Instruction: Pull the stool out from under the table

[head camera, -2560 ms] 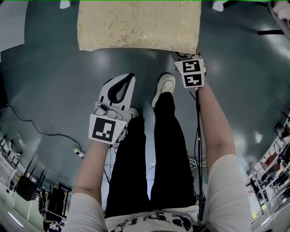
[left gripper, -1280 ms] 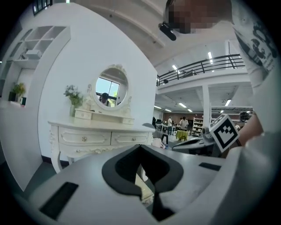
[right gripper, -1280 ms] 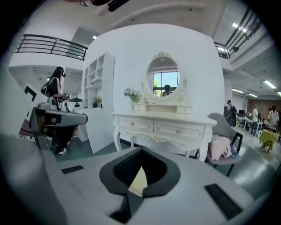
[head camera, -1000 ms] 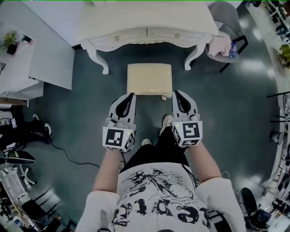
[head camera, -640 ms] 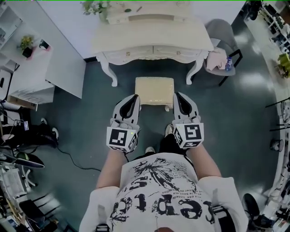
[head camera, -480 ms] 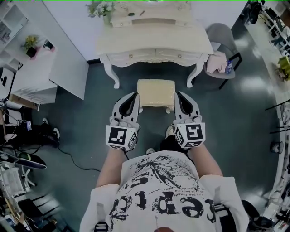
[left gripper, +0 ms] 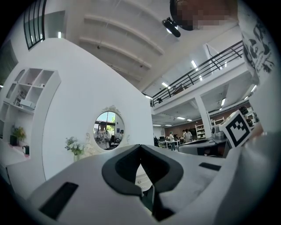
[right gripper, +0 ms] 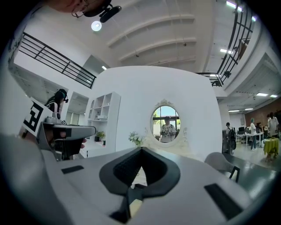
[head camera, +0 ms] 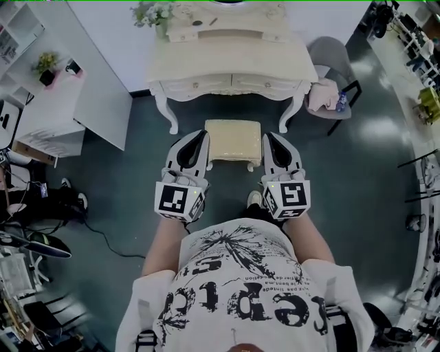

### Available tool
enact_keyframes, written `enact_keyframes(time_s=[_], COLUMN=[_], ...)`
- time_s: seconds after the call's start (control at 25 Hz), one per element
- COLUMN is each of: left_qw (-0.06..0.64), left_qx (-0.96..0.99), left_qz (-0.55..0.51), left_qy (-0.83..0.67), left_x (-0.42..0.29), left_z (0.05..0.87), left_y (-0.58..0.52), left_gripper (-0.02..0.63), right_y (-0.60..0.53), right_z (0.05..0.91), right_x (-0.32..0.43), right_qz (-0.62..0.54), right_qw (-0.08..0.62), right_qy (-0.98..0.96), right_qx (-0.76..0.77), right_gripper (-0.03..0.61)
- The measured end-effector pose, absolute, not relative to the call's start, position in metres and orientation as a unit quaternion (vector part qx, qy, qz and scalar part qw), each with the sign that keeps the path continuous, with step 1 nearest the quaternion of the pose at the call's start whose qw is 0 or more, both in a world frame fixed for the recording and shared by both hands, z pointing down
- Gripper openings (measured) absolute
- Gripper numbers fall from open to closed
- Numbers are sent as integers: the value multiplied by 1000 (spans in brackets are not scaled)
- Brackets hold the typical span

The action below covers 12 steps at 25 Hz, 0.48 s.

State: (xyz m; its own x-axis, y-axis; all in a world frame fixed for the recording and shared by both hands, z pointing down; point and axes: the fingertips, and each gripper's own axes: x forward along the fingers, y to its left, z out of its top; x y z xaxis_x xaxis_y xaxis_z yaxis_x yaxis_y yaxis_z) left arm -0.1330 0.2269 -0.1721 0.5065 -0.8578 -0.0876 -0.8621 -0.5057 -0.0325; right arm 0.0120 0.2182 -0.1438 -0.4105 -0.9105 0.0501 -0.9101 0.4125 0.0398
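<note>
Stool in front of table

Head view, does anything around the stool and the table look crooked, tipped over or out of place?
Nothing stands out. The stool stands upright on the floor, square to the table and just in front of it, not under it. The flowers at the table's back corner stand upright.

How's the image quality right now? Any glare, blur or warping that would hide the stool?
Head view: stool sharp, edges bent by fisheye, glare patches on the floor at right. Left gripper view: heavy fisheye, black corners. Right gripper view: same warping, ceiling lamp flaring, mirror in focus.
</note>
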Motion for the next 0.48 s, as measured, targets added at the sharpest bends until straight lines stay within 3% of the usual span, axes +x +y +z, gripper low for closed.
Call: enact_keyframes(time_s=[0.48], left_qw=[41], left_qx=[-866], left_qz=[15], left_qy=[498], left_x=[-130], left_z=[-167], left_y=[229], left_gripper=[17], right_y=[222], right_z=[-145], right_x=[9], right_qz=[-16], right_qw=[42], right_qy=[-841], right_qx=[539], right_gripper=[15])
